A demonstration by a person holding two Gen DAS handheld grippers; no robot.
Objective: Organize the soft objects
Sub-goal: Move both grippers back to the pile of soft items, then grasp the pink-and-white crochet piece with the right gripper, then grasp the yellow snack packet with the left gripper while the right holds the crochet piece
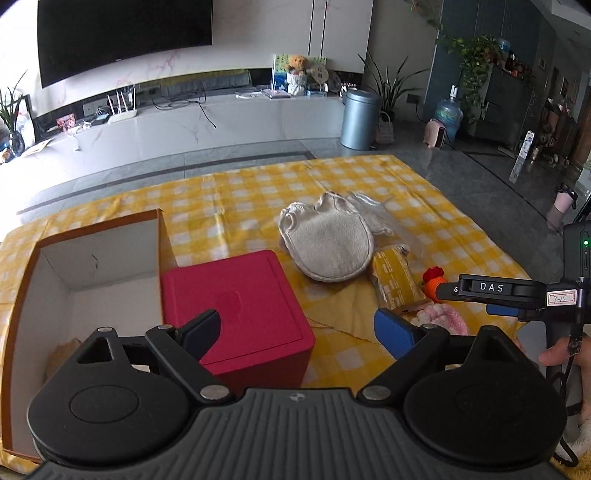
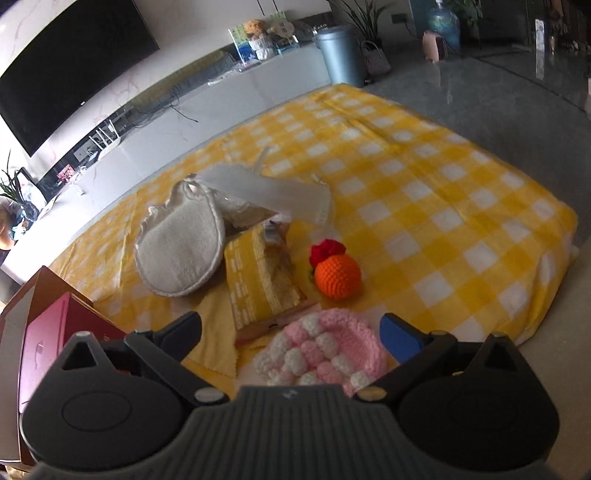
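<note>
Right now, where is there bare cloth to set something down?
The checked cloth lies bare right of and beyond the orange crochet ball. Crowded: the pale mitt, yellow packet and pink crochet piece cluster together, with the red box on their left.

Prob. home lounge: TV (image 1: 125,33), plants (image 1: 391,81).

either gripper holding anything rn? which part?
Nothing held. The left gripper has open jaws above the red box; the right gripper has open jaws over the pink-and-white crocheted piece, not closed on it.
</note>
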